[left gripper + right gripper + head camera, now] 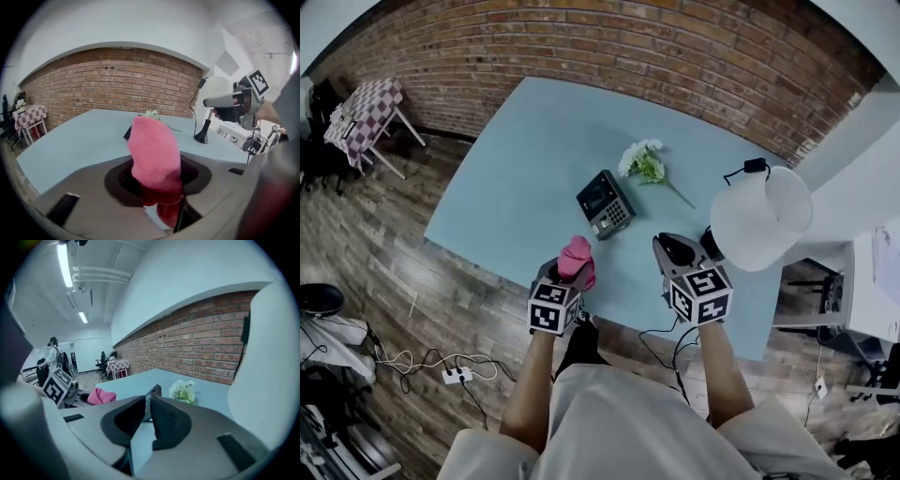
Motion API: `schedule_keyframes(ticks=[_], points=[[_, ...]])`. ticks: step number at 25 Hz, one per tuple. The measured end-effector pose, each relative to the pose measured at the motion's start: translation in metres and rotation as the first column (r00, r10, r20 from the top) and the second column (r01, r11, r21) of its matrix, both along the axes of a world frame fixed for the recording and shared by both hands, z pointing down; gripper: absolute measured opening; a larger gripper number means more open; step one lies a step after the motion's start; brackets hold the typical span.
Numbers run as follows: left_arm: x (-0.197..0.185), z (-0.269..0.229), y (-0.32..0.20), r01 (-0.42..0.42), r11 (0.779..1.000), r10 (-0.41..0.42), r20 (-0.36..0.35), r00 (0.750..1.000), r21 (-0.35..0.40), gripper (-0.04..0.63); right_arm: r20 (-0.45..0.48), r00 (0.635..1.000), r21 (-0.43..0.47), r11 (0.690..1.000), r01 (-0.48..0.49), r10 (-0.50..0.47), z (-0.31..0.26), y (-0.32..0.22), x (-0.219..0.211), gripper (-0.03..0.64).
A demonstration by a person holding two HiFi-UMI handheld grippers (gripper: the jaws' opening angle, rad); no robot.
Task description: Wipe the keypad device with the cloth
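Evidently the left tool (563,281) is clenched on the pink cloth (577,255), which stands up out of its jaws in a bunched wad. That puts a soft padded end forward for rubbing rather than bare jaw tips. The keypad device (606,203) lies face up and at an angle near the middle of the blue surface (516,178). It is well apart from both tools, which hover over the near edge, so no wiping contact is made yet. The right tool (678,251) is released: its jaws stand a little apart with nothing between them, and the device shows far ahead through the gap. I judge this hand is free and aimed that way so it can steady the device while the cloth passes over the keys, since a light body would likely slide under a push. A white flower (643,161) lies just beyond the device and a white lamp (761,218) stands at the right. Both are off the straight path, though a long stroke could brush the flower's stem.
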State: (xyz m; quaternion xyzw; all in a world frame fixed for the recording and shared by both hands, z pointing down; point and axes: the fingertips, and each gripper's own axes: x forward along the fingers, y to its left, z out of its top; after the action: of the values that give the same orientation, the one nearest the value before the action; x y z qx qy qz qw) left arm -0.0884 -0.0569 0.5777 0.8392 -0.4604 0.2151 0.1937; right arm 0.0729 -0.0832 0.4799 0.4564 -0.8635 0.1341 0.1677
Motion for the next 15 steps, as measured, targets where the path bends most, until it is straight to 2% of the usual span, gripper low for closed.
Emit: schedule_keyframes(ticks=[8, 15], points=[[0.052, -0.064, 0.102, 0.048, 0.989, -0.050, 0.013, 0.999, 0.140, 0.199, -0.016, 0.999, 0.103, 0.994, 0.034, -0.032, -0.049, 0.107, 0.049, 0.020], [0.069, -0.122, 0.176, 0.074, 0.965, -0.082, 0.020, 0.996, 0.251, 0.199, -0.017, 0.996, 0.173, 0.981, 0.086, -0.085, -0.094, 0.182, 0.073, 0.014]])
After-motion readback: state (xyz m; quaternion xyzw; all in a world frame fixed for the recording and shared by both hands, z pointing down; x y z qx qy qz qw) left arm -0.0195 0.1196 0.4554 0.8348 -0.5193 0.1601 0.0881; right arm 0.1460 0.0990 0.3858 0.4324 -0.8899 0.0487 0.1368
